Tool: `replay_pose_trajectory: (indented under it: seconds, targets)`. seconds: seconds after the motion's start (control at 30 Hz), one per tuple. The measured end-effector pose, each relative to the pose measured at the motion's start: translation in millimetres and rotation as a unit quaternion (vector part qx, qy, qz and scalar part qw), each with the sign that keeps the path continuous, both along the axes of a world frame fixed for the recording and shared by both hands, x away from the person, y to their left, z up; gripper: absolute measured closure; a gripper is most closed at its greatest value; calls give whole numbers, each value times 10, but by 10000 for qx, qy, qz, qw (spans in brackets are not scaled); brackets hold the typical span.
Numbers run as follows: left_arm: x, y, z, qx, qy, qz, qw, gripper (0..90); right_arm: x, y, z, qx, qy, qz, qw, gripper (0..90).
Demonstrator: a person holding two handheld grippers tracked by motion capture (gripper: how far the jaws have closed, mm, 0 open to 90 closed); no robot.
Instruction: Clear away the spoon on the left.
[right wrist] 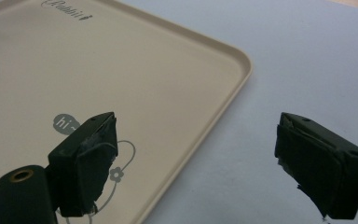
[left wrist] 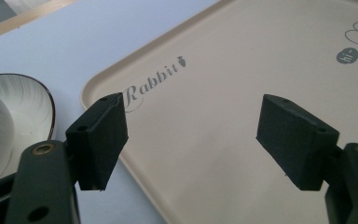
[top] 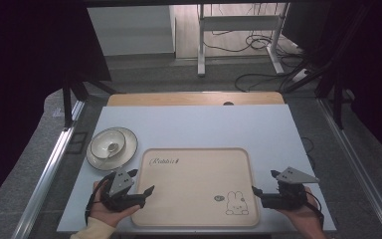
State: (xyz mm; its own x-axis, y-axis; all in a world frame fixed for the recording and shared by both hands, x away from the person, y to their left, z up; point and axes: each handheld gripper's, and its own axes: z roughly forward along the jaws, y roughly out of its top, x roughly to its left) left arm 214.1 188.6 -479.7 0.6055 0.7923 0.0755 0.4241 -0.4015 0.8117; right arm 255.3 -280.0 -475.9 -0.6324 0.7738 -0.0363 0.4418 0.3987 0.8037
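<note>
The plate (left wrist: 23,116) is cut off at the left edge of the left gripper view; the small thing in the bowl (top: 110,144) cannot be identified.

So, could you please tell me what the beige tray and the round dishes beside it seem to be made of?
The tray looks like matte moulded plastic or melamine: an even beige surface, a rounded raised rim and printed rabbit artwork, though coated wood fibre is possible. The plate and the bowl on it look like glazed ceramic: glossy off-white, with fine brushed streaks and a dark rim line.

White table (top: 194,124) with tray (top: 194,186), plate (top: 129,149)
</note>
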Motion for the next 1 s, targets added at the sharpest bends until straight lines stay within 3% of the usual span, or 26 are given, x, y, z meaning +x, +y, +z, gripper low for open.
replay_pose_trajectory:
  seconds: [0.4, 1.0]
  targets:
    - [-39, 50, 150, -95, -249, 59, 9996, 248, 11, -10, -15, -87, -27, 1, 10000, 135]
    - [-41, 106, 239, -104, -372, 89, 9992, 250, 9, -14, -19, -119, -34, 33, 9999, 137]
